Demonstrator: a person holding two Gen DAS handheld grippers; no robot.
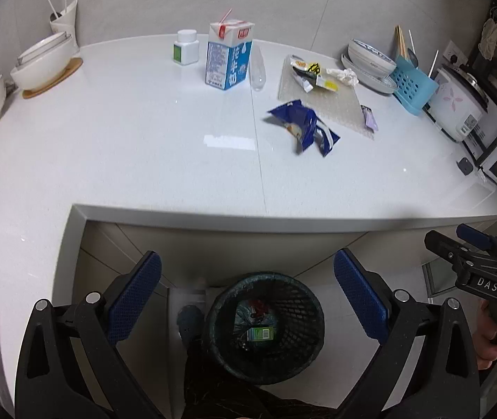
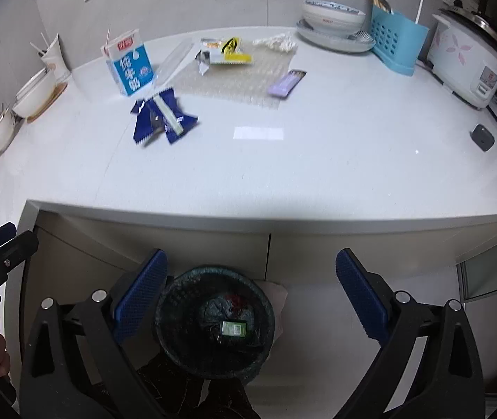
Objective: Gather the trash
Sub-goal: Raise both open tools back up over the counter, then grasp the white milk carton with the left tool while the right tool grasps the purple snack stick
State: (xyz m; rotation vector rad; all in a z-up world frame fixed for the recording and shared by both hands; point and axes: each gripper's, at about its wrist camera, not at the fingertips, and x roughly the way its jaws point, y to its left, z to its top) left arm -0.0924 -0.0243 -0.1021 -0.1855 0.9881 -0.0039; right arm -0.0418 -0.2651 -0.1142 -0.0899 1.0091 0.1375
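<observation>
Two hand-held grippers hang side by side above a black mesh bin (image 1: 266, 328) on the floor, just in front of a white counter (image 1: 108, 132). The left gripper (image 1: 248, 296) has its blue pads spread wide with nothing between them. The right gripper (image 2: 252, 293) is the same — released and empty. Both point steeply down over the bin, most likely because it is where the rubbish gets dropped. One small green packet (image 2: 233, 329) already lies inside, on a dark liner.

The rest of the rubbish is on the counter, well apart from the grippers. There is one crumpled blue snack wrapper (image 1: 304, 129) nearest the edge, one blue-and-white milk carton (image 1: 227, 57) standing upright with a straw in it, one purple wrapper (image 2: 286, 83), one clear plastic sleeve (image 1: 258, 70), a small heap of yellow packets (image 1: 313, 75) on a sheet of bubble wrap (image 1: 332, 104), and one crumpled tissue (image 1: 344, 76). One white pill bottle (image 1: 185, 48) stands behind the carton. By my judgement most of the collecting is still to do — the blue wrapper looks easiest to reach.
</observation>
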